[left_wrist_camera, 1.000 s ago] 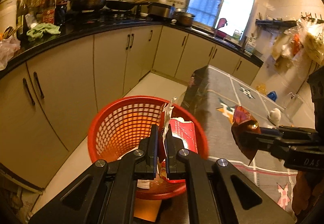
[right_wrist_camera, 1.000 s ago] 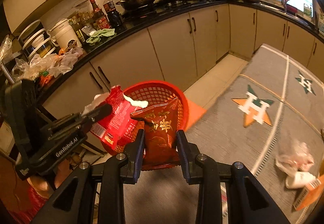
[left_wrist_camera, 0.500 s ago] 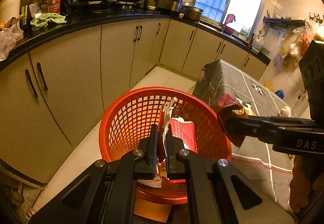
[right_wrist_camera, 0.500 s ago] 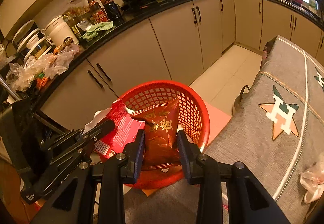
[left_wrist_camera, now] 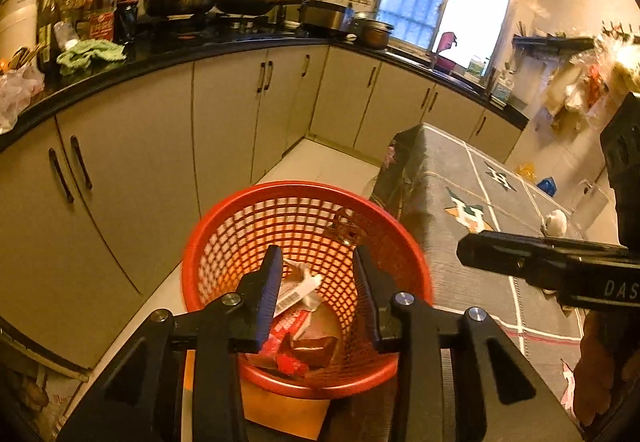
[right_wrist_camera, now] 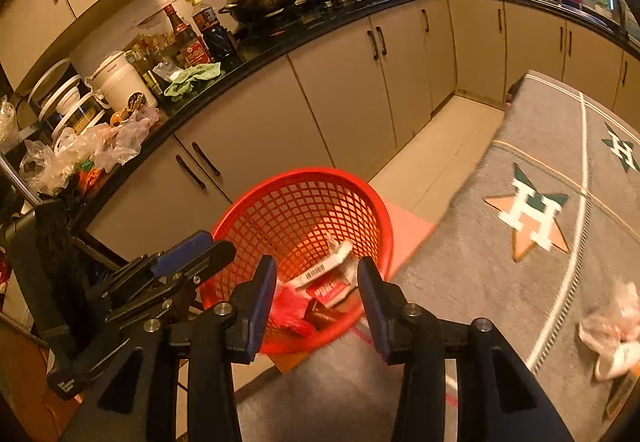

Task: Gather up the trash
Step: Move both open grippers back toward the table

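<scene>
Left gripper (left_wrist_camera: 316, 262) released, jaws just opened, nothing between; right gripper (right_wrist_camera: 316, 274) likewise. Red wrapper (left_wrist_camera: 286, 330) and brown packet (left_wrist_camera: 316, 350) lay in red mesh basket (left_wrist_camera: 224, 242), 6 o'clock part. Crumpled plastic (right_wrist_camera: 608, 326) on tablecloth (right_wrist_camera: 460, 282), 3 o'clock

Crumpled plastic bag (right_wrist_camera: 612, 326) blurring at the right wrist view's right edge, red basket (left_wrist_camera: 304, 202) rim smearing at lower centre, wrappers (left_wrist_camera: 296, 322) partly hiding behind the left gripper's fingers (left_wrist_camera: 266, 290), bottle labels (left_wrist_camera: 102, 26) staying unreadable upper left.
</scene>
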Demonstrator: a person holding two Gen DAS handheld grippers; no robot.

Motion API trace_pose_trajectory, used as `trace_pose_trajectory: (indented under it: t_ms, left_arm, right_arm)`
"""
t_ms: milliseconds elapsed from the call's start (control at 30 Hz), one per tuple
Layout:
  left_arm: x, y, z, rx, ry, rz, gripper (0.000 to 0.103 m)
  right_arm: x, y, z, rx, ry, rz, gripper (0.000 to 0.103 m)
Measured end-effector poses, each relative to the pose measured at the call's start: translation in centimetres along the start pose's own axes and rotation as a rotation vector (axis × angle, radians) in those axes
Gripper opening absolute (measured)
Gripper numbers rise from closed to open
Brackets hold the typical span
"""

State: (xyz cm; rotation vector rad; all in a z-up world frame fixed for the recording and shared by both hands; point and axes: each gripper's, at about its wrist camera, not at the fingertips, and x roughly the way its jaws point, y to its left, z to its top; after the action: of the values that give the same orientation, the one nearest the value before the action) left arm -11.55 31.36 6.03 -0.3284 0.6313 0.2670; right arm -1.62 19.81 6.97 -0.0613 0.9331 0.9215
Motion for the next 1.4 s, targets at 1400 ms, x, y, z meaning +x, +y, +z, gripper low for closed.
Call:
trace_pose_trajectory:
  t_ms: [1400]
  left_arm:
    - [1.4,-19.4,-4.1,0.302,0.107,-0.211,0.046]
  right_arm:
    - [-28.6,-27.1,-21.7,0.778,-0.159,-0.661,0.078]
